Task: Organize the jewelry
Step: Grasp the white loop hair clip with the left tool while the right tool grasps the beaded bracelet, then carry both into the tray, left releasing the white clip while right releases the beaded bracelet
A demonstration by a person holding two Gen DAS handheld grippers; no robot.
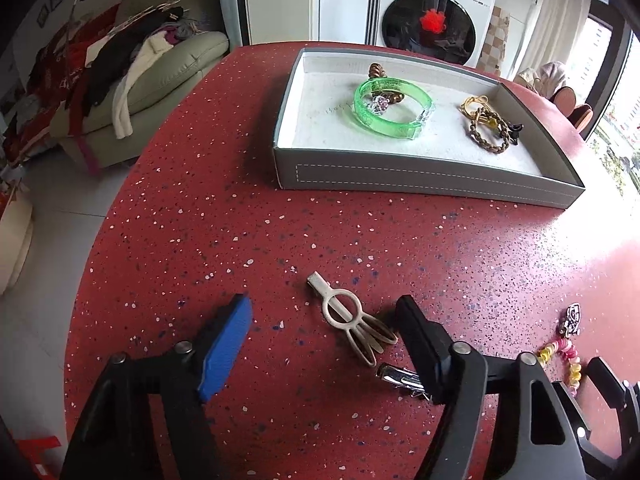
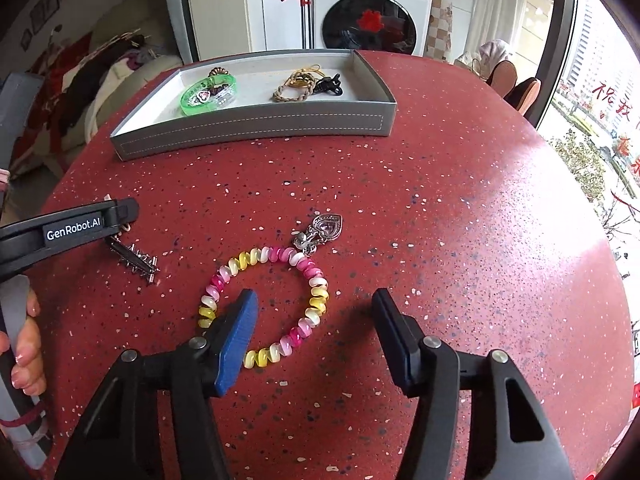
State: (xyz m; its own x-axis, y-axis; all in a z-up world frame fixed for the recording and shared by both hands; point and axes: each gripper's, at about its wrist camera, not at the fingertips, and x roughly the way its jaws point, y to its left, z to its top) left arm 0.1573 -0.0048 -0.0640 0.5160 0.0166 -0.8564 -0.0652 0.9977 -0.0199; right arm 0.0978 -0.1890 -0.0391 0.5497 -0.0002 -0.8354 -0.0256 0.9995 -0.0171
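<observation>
On the red speckled table a beige hair clip (image 1: pixel 352 320) lies between the fingers of my left gripper (image 1: pixel 324 332), whose pads stand apart from it, open. A silver clip (image 1: pixel 400 378) lies partly under the right finger. My right gripper (image 2: pixel 316 332) is open over a pink, yellow and white bead bracelet (image 2: pixel 264 304); its blue pad sits over the ring's near-left side, not pressing it. A heart pendant (image 2: pixel 326 228) lies just beyond the bracelet. The grey tray (image 1: pixel 400 178) farther back holds a green bangle (image 1: pixel 392 108), a ring (image 1: pixel 378 104) and a gold chain (image 1: pixel 486 126).
A black claw clip (image 2: pixel 328 84) also lies in the tray (image 2: pixel 256 132). A hand (image 2: pixel 28 344) holds the left gripper (image 2: pixel 120 214) at the left edge. Beyond the table stand a sofa (image 1: pixel 160 80) piled with clothes, a washing machine (image 1: pixel 432 20) and chairs (image 2: pixel 516 84).
</observation>
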